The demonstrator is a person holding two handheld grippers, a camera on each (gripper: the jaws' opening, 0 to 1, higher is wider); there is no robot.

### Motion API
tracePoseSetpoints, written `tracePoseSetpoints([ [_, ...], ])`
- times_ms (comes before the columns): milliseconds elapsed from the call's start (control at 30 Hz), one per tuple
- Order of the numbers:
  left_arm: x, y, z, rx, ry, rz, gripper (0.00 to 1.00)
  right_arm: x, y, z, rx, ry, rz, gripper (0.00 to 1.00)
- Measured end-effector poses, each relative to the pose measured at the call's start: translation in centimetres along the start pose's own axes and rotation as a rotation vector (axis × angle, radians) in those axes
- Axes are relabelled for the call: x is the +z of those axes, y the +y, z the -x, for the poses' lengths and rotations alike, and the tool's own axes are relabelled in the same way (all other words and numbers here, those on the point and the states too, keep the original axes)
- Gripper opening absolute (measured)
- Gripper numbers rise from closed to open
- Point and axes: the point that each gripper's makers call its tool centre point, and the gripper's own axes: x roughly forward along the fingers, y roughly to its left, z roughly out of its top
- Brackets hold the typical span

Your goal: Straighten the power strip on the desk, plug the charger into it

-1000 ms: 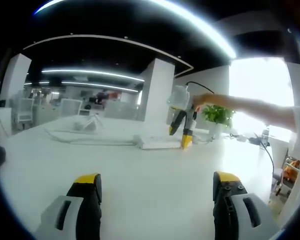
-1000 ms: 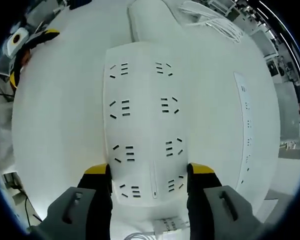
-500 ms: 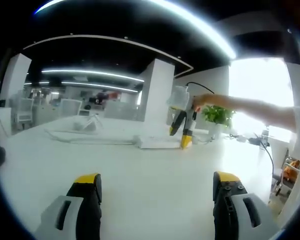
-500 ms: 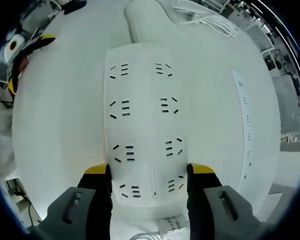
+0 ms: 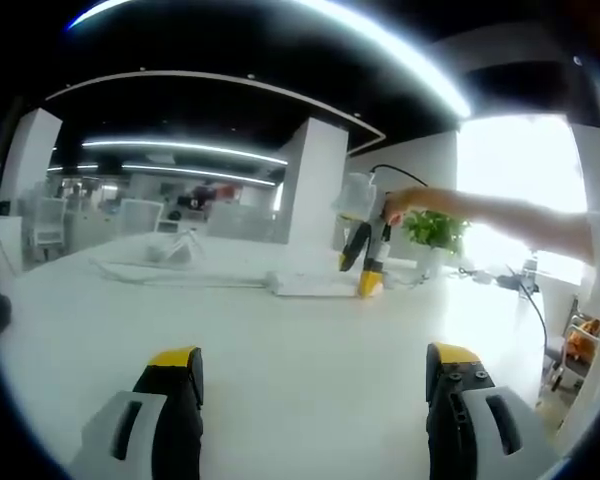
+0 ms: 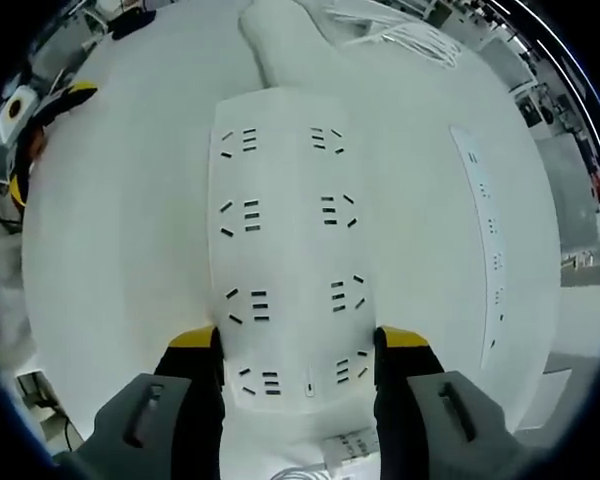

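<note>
A white power strip [image 6: 290, 230] with two rows of sockets lies on the white desk [image 6: 120, 250], and my right gripper [image 6: 300, 352] is shut on its near end, jaws pressing both long sides. Its thick cord [image 6: 278, 40] runs off the far end. A small white block with a cable, possibly the charger [image 6: 352, 446], lies just below the strip's near end. In the left gripper view the power strip [image 5: 308, 285] lies far across the desk with the right gripper [image 5: 366, 266] standing over it. My left gripper [image 5: 315, 372] hovers open over bare desk, nothing between its fingers.
A coil of thin white cable [image 6: 410, 35] lies beyond the strip. A long narrow socket rail [image 6: 485, 225] runs along the desk's right side. A person's arm [image 5: 500, 215] reaches in from the right. A potted plant [image 5: 435, 232] stands at the far desk edge.
My right gripper has swung slightly with the power strip in it; the desk, rail and cable behind it have shifted in its view. The left gripper has stayed still.
</note>
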Motion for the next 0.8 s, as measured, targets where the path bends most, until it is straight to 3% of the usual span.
tracePoseSetpoints([
  [800, 0.28, 0.13, 0.13, -0.004, -0.014, 0.007, 0.95, -0.05, -0.42, 0.0, 0.01, -0.01, 0.078, 0.59],
])
